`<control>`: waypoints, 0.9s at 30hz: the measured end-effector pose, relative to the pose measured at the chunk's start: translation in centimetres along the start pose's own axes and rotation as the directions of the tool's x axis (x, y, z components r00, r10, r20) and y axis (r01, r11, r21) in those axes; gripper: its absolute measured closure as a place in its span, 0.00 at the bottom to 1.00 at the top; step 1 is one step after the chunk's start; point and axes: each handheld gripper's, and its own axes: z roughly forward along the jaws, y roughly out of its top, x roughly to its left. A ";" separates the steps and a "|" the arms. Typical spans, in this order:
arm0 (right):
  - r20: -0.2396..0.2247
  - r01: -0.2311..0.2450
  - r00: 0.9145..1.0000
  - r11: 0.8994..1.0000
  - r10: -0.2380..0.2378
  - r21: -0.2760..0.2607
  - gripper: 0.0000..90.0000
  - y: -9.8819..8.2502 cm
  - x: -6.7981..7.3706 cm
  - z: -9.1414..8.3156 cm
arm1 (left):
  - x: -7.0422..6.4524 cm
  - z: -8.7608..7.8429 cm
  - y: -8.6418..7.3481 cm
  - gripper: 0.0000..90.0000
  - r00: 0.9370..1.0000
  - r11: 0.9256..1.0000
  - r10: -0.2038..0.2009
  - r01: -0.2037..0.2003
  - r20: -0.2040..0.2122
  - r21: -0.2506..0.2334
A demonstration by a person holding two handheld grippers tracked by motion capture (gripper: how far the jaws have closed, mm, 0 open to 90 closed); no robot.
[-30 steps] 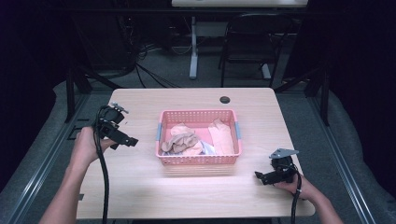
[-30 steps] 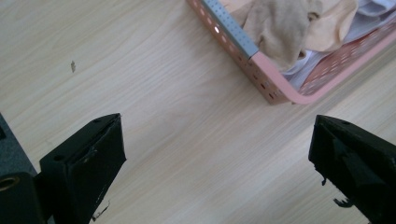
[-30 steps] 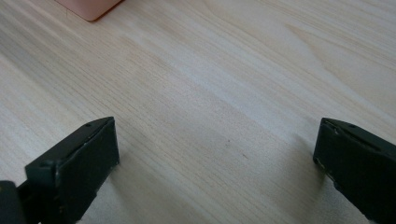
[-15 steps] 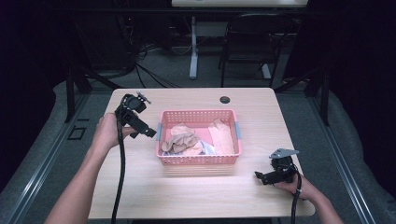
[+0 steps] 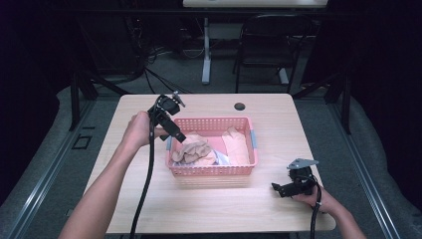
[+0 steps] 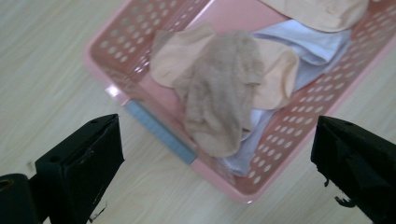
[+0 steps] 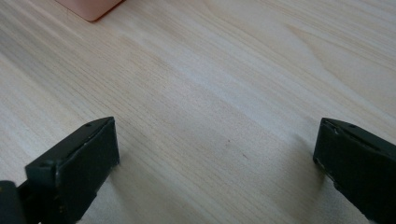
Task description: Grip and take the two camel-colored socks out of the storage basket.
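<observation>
Crumpled tan sock [image 6: 219, 88] draped over beige and white garments, in pink perforated basket [image 6: 299, 126] on table

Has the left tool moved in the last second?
Yes. The left tool has travelled from the table's left edge rightward and away from the person, and now hangs open over the pink basket's left end.

You work in a lab or office: grey carpet [image 5: 348, 124], black chair [image 5: 263, 50], loose cables [image 5: 149, 55], dark curtains [image 5: 378, 50].
</observation>
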 end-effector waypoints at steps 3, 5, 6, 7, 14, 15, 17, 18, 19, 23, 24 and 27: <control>0.000 0.000 1.000 1.000 0.000 0.000 0.00 0.0 0.0 0.0 | -0.2 1.3 0.7 0.02 1.000 1.000 0.006 -0.006 0.006 0.016; 0.000 0.000 1.000 1.000 0.000 0.000 0.00 0.0 0.0 0.0 | -0.3 2.4 1.0 0.04 1.000 1.000 0.002 -0.002 0.005 0.029; 0.000 0.000 1.000 1.000 0.000 -0.001 0.00 0.0 0.0 0.0 | -0.3 3.0 1.1 0.04 1.000 0.999 0.002 -0.002 0.011 0.038; 0.000 0.000 1.000 1.000 0.000 0.000 0.00 0.0 0.0 0.0 | -0.3 3.8 1.2 0.05 1.000 0.998 0.002 -0.003 0.019 0.060; 0.001 0.000 1.000 1.000 0.000 -0.002 0.00 0.0 0.0 0.0 | 0.0 7.5 1.3 0.12 0.999 0.992 -0.029 0.024 0.041 0.127; 0.000 0.000 1.000 1.000 0.000 -0.001 0.00 0.0 0.0 0.0 | 0.0 7.7 1.3 0.16 0.998 0.991 -0.030 0.023 0.047 0.130; 0.001 -0.001 1.000 1.000 0.001 -0.002 0.00 0.0 0.0 0.0 | 0.1 8.4 1.4 0.22 0.998 0.990 -0.035 0.028 0.050 0.139; 0.001 -0.001 1.000 1.000 0.001 -0.002 0.00 0.0 0.0 0.0 | 0.1 8.6 1.4 0.27 0.998 0.990 -0.040 0.032 0.051 0.139; 0.001 -0.001 1.000 1.000 0.001 -0.002 0.00 0.0 0.0 0.0 | 0.0 9.0 1.5 0.30 0.998 0.988 -0.041 0.033 0.048 0.148; 0.001 -0.001 1.000 1.000 0.001 -0.002 0.00 0.0 0.0 0.0 | -0.1 9.9 1.7 0.51 0.999 0.985 -0.032 0.025 0.038 0.172; 0.001 -0.001 1.000 1.000 0.001 -0.002 0.00 0.0 0.0 0.0 | -0.2 10.1 1.7 0.51 0.999 0.985 -0.029 0.024 0.028 0.170; 0.001 -0.001 1.000 1.000 0.001 -0.001 0.00 0.0 0.0 0.0 | -0.4 10.7 1.7 0.63 0.999 0.983 -0.026 0.021 0.022 0.183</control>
